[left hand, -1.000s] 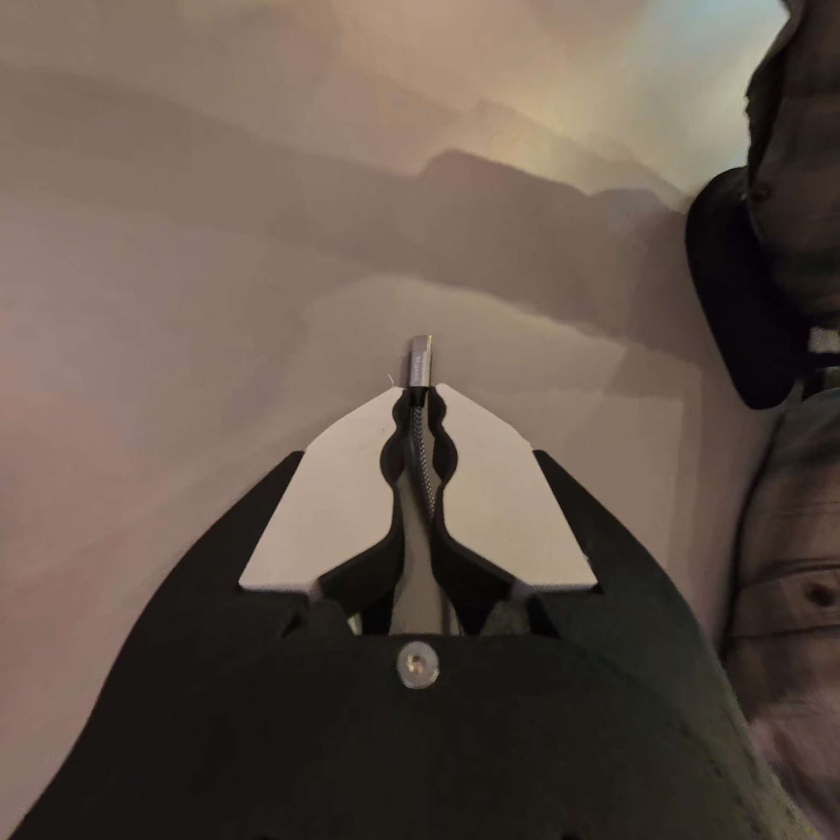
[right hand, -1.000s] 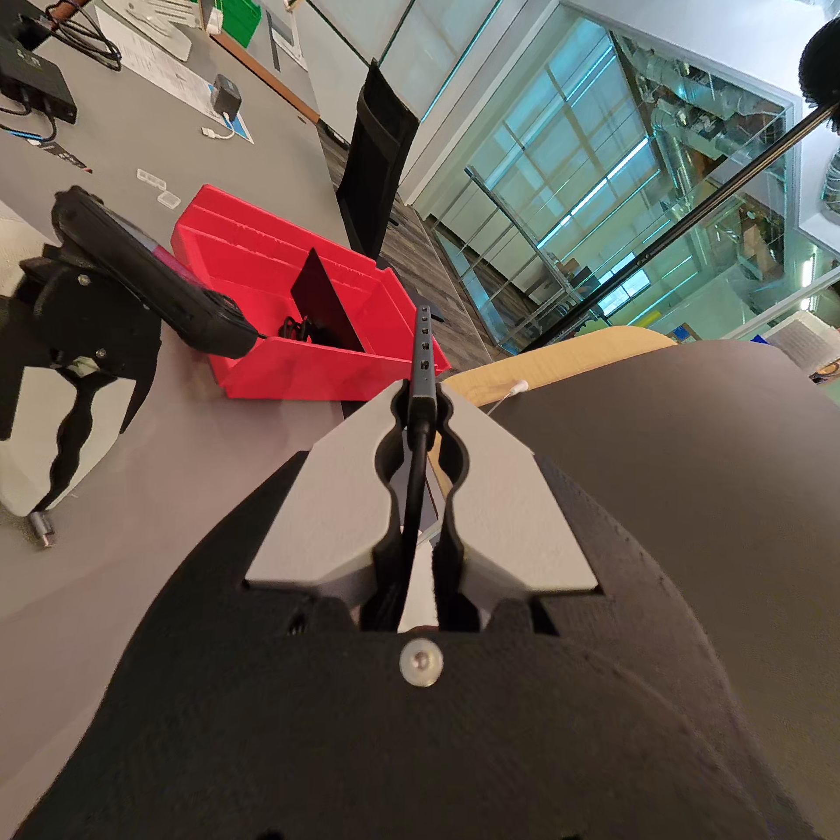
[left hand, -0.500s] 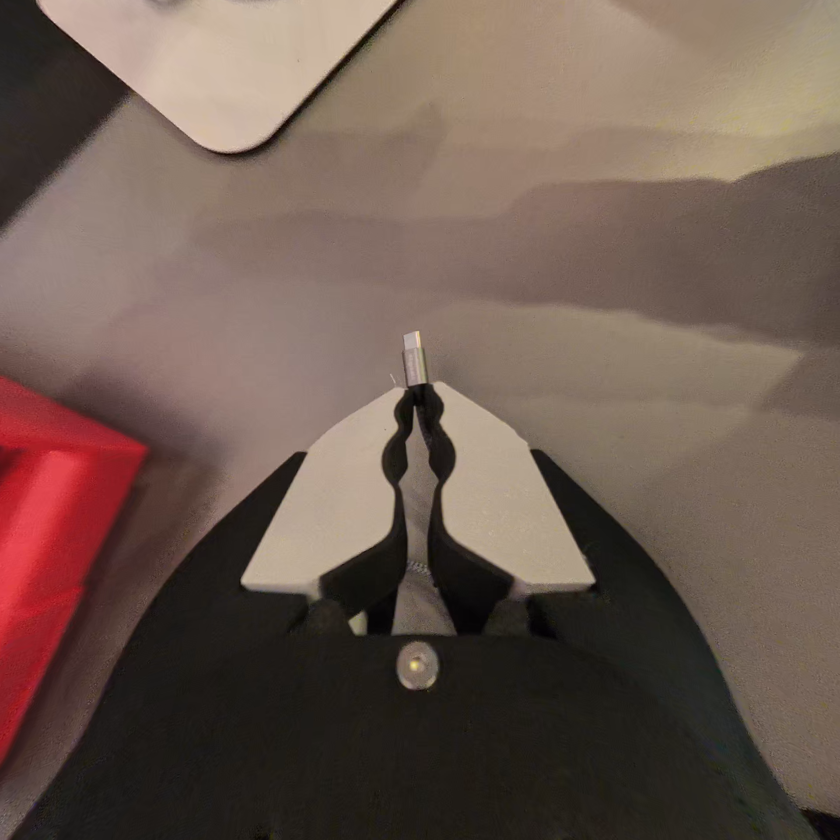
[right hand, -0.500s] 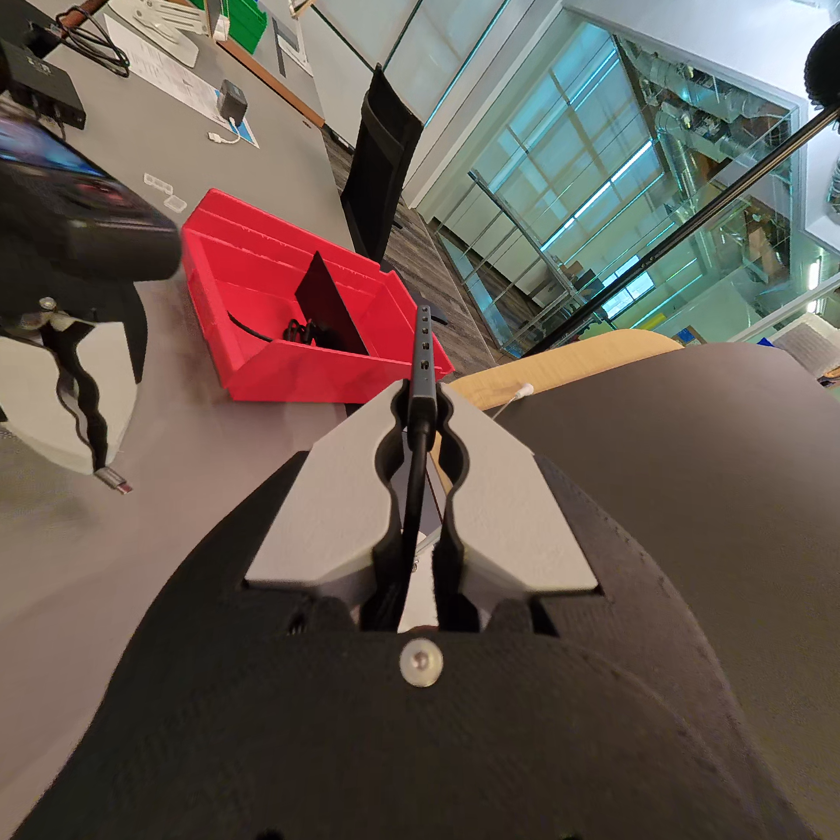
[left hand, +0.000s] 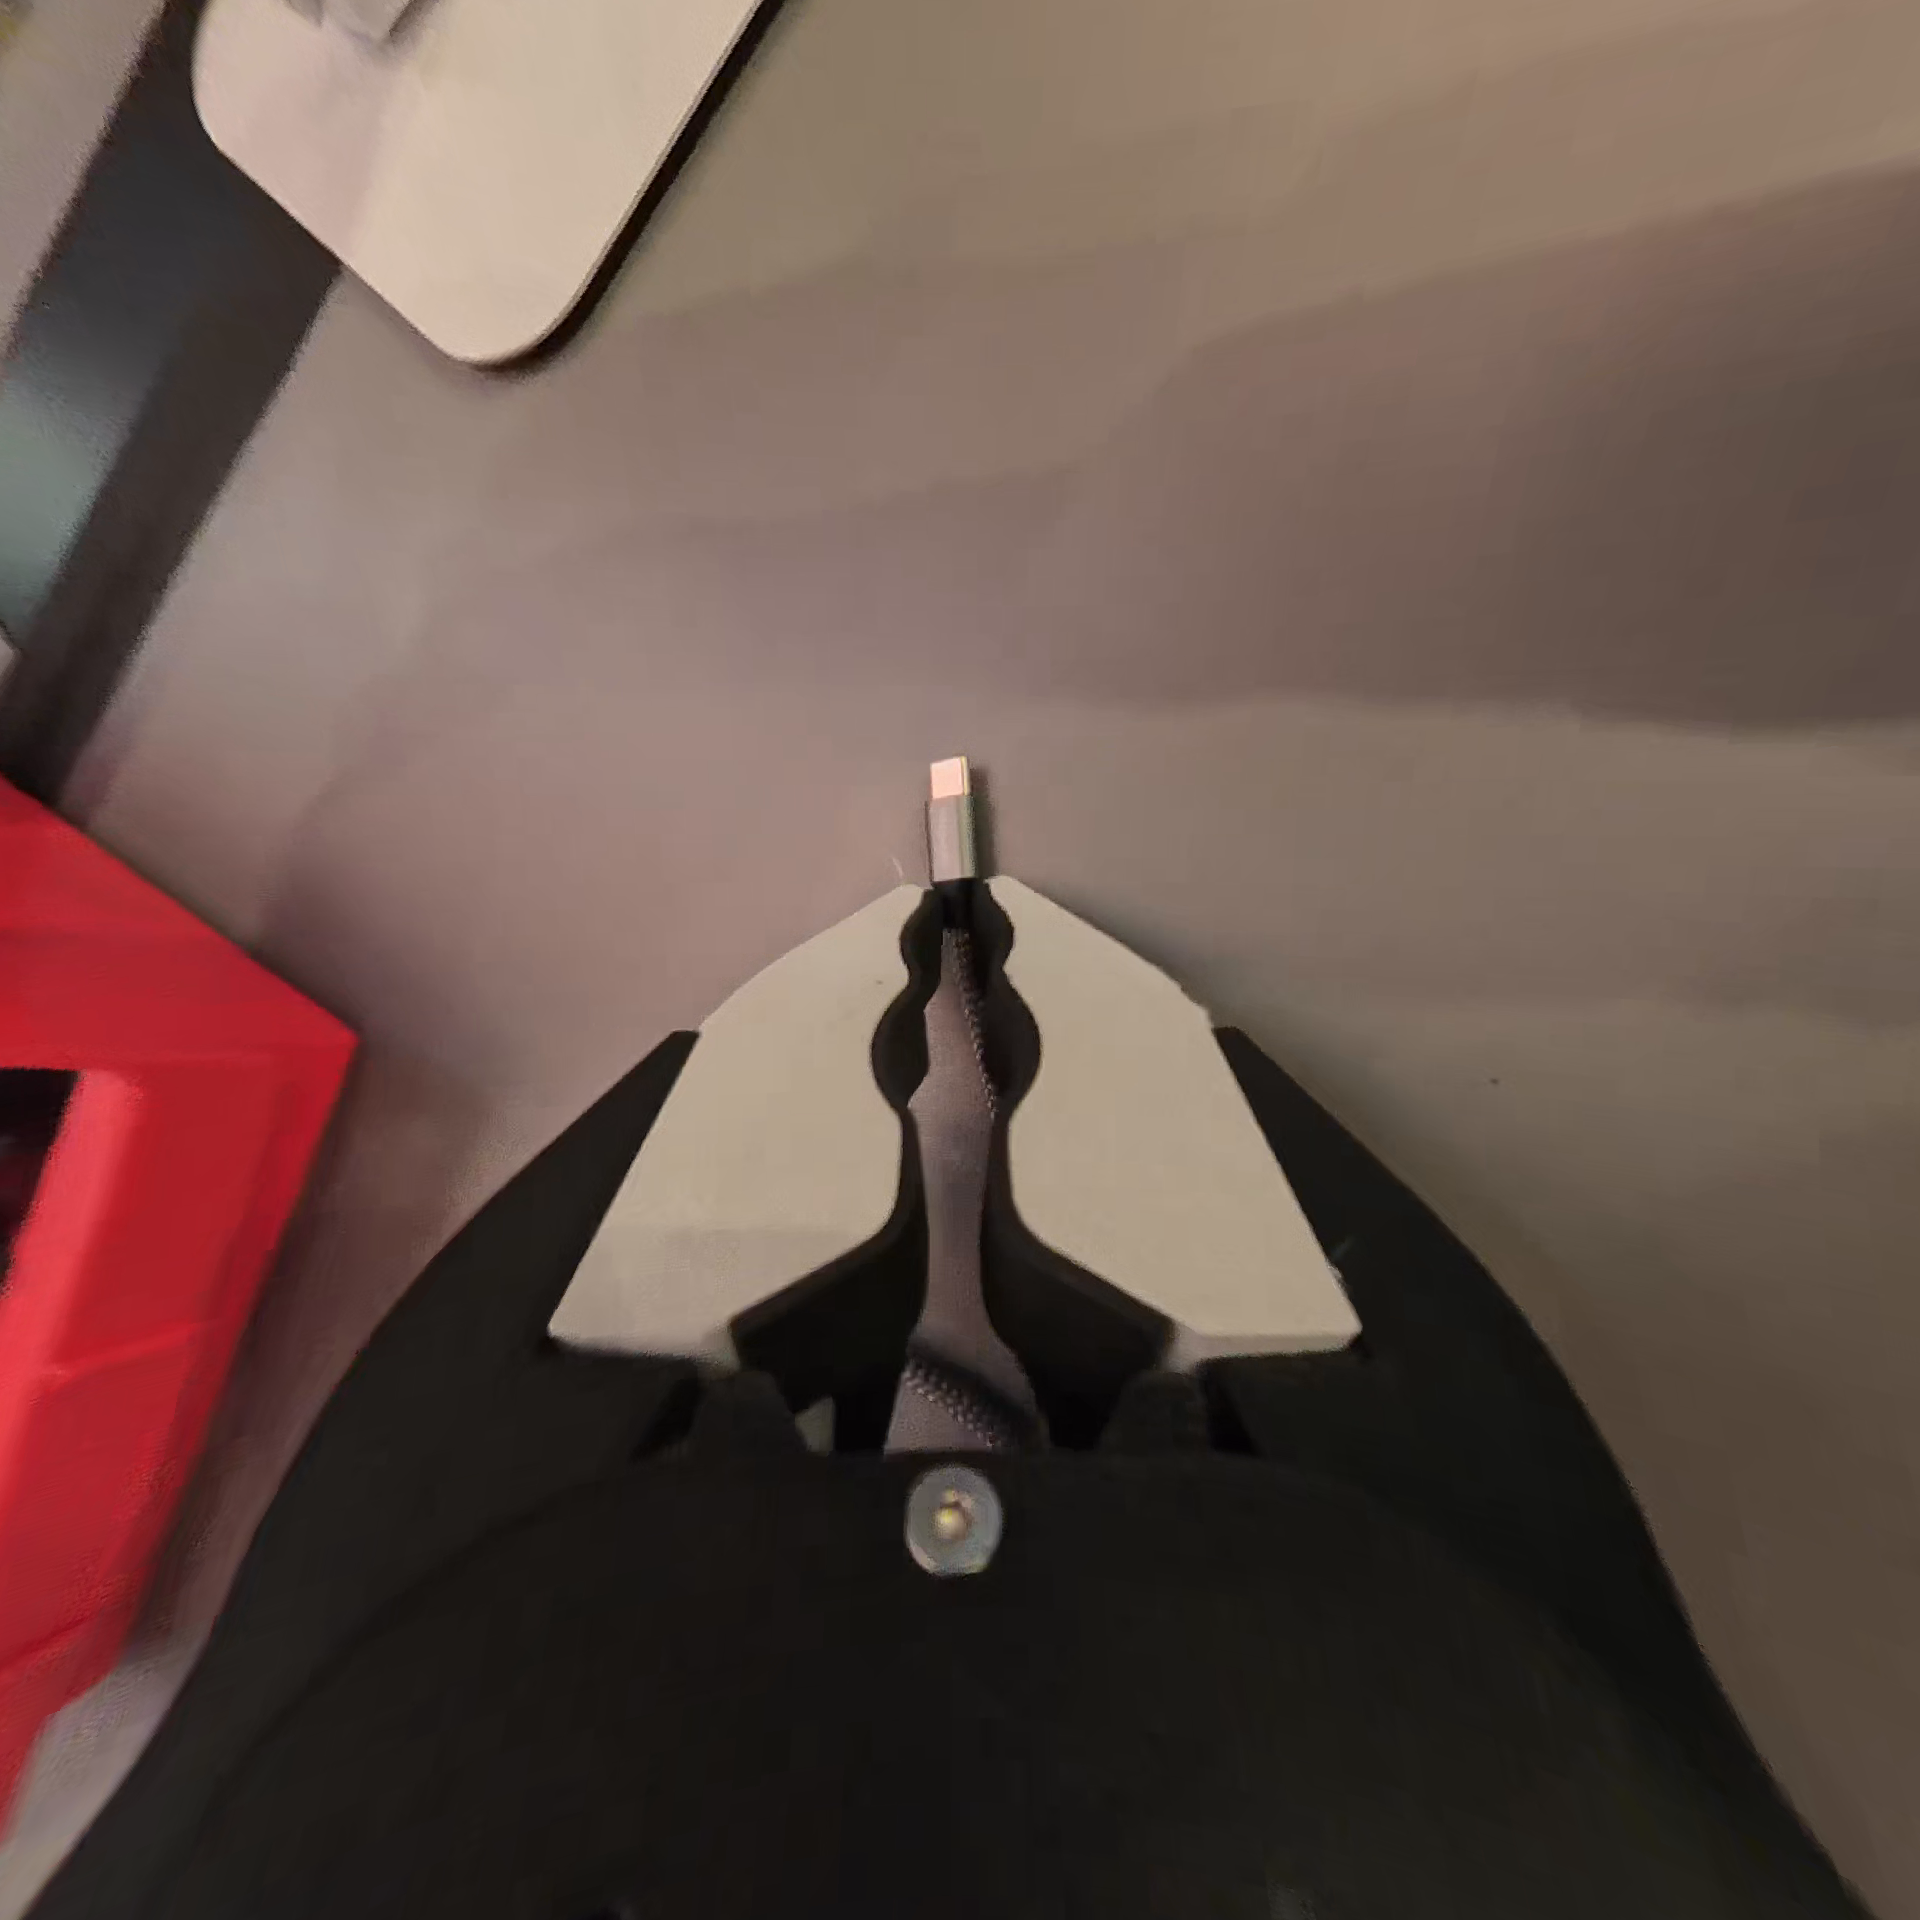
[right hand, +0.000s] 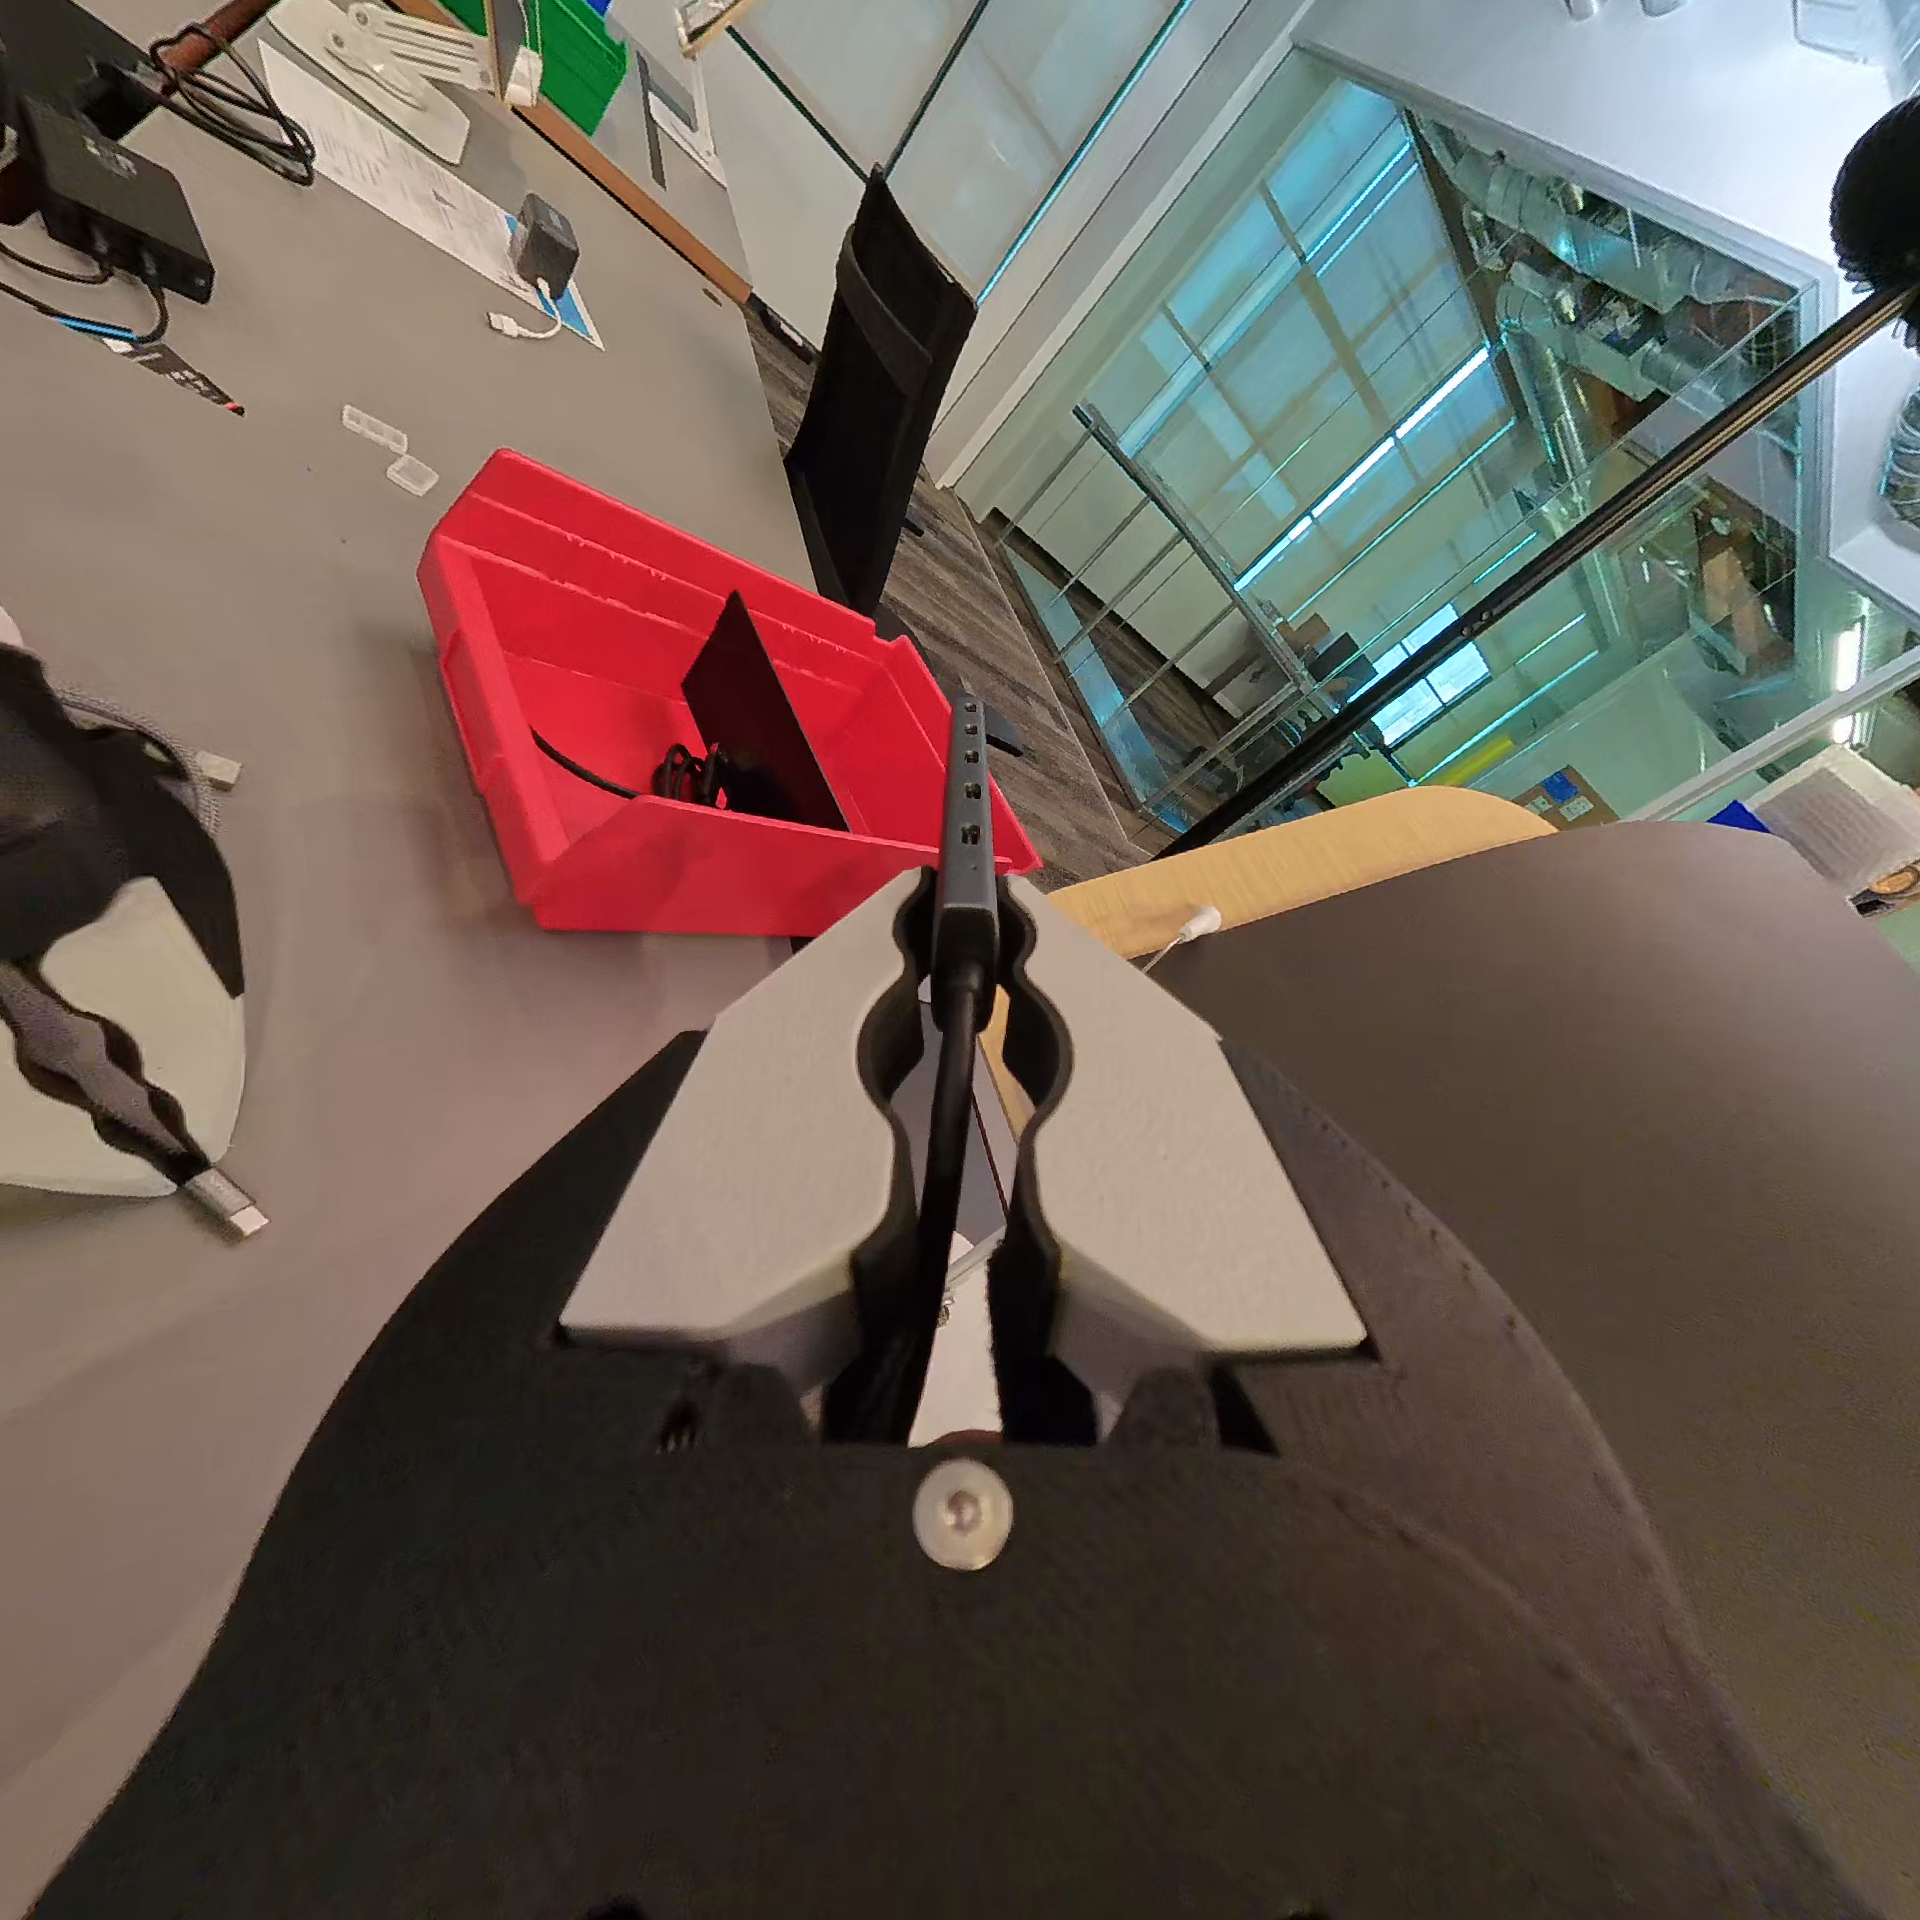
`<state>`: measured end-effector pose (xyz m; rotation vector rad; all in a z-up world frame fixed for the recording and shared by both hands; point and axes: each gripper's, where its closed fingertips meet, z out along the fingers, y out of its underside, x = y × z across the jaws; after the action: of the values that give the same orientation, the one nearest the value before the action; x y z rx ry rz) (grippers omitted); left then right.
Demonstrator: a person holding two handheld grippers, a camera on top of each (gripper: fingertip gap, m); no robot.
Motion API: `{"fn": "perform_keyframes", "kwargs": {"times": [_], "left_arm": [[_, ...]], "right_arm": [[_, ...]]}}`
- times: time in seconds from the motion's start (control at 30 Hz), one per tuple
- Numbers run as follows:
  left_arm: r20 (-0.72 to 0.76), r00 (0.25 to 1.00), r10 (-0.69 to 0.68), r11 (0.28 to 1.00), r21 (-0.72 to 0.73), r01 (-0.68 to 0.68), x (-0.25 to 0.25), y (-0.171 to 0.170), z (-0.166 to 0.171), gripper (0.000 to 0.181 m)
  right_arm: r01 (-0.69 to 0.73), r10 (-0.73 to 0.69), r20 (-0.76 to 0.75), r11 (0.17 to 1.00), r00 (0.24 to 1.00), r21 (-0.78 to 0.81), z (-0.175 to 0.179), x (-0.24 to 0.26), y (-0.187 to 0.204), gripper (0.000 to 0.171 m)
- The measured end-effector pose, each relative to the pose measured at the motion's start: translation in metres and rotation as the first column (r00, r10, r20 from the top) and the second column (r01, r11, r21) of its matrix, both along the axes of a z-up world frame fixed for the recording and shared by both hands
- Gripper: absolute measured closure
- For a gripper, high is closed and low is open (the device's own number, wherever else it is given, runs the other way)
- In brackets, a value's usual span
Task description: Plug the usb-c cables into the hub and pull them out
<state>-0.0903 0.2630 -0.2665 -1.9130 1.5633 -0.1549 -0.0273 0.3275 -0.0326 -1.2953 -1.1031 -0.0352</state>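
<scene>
USB-C cable (left hand: pixel 951 836) is clamped in the closed left gripper (left hand: pixel 954 894), plug protruding forward; the closed right gripper (right hand: pixel 961 904) clamps the hub (right hand: pixel 964 821), ports exposed ahead.

Left gripper (left hand: pixel 957 894) body: wide, black, curved like a big shell.
Left gripper fingers (left hand: pixel 790 1122): light grey blocks with slanted tips and wavy black inner edges.
Left gripper screw (left hand: pixel 954 1536): one round silver screw in the middle.
Right gripper (right hand: pixel 964 896) body: black too, with a rough grainy skin.
Right gripper fingers (right hand: pixel 1153 1143): same grey blocks, wavy black edges.
Right gripper screw (right hand: pixel 962 1513): one silver screw, low and centred.
</scene>
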Motion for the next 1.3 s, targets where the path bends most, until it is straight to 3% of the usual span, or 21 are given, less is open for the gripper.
{"fn": "perform_keyframes", "kwargs": {"times": [0.13,0.3,0.5,0.73,0.97,1.07,1.3], "left_arm": [[0.127,0.991,0.044,0.969,-0.248,-0.011,0.004,-0.005,-0.001,0.169],[0.202,0.978,0.06,0.926,-0.377,0.02,0.008,-0.013,0.001,0.156],[0.229,0.966,0.119,0.878,-0.479,0.006,0.009,-0.01,0.001,0.174],[0.21,0.974,0.081,0.93,-0.368,0.002,0.013,-0.01,0.002,0.175],[0.158,0.985,0.062,0.988,-0.147,-0.038,-0.007,0.009,0.031,0.176],[0.031,0.998,0.051,0.996,0.07,-0.053,-0.022,0.025,0.041,0.176],[-0.206,0.978,0.011,0.965,0.259,0.044,-0.004,0.007,0.014,0.176]], "right_arm": [[-0.01,0.01,-0.013,1.0,1.0,0.009,0.005,-0.001,-0.003,0.165],[-0.007,0.007,-0.018,1.0,1.0,0.014,0.008,0.001,-0.004,0.165],[-0.018,0.019,-0.037,1.0,0.999,0.015,0.011,0.0,-0.005,0.165],[-0.024,0.025,-0.036,1.0,0.999,0.012,0.01,-0.001,-0.006,0.165],[-0.015,0.015,-0.023,1.0,1.0,0.01,0.008,0.0,-0.004,0.165],[-0.019,0.019,-0.012,1.0,1.0,0.007,0.005,-0.005,-0.003,0.165],[-0.027,0.026,0.013,1.0,1.0,0.008,0.002,-0.013,-0.004,0.165]]}}
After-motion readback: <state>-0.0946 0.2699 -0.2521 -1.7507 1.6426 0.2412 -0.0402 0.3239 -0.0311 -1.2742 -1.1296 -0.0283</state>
